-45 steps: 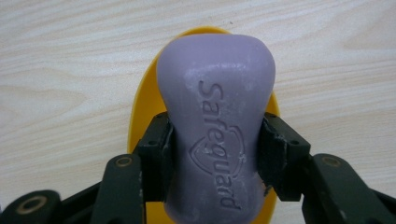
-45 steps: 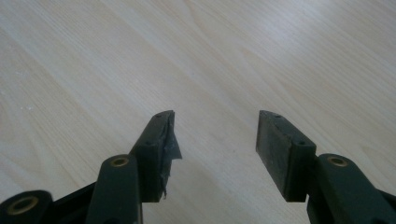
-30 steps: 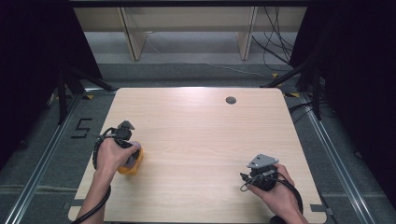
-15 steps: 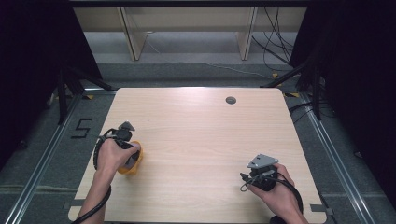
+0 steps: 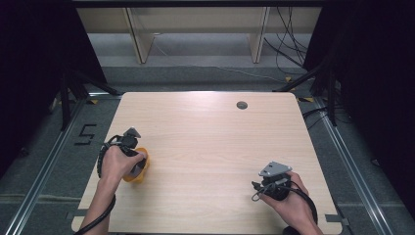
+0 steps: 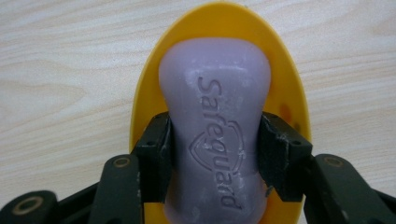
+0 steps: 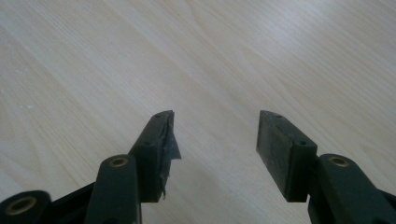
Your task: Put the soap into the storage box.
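A purple bar of soap (image 6: 215, 126) stamped "Safeguard" lies in an oval yellow dish (image 6: 219, 28) on the wooden table. My left gripper (image 6: 215, 156) is shut on the soap's narrow waist, one pad on each side. In the high view the left gripper (image 5: 128, 143) sits over the yellow dish (image 5: 138, 171) near the table's left edge, with the hand covering most of it. My right gripper (image 7: 215, 130) is open above bare wood, nothing between its pads. The high view has that right gripper (image 5: 274, 177) low at the front right of the table.
The light wooden table (image 5: 210, 142) has a round cable hole (image 5: 242, 105) near its far edge. Cables trail from both grippers toward the front. Dark curtains and floor rails flank the table; wooden legs and loose cables stand beyond it.
The left hand and gripper have shifted very slightly over the dish. The right gripper has stayed where it was.
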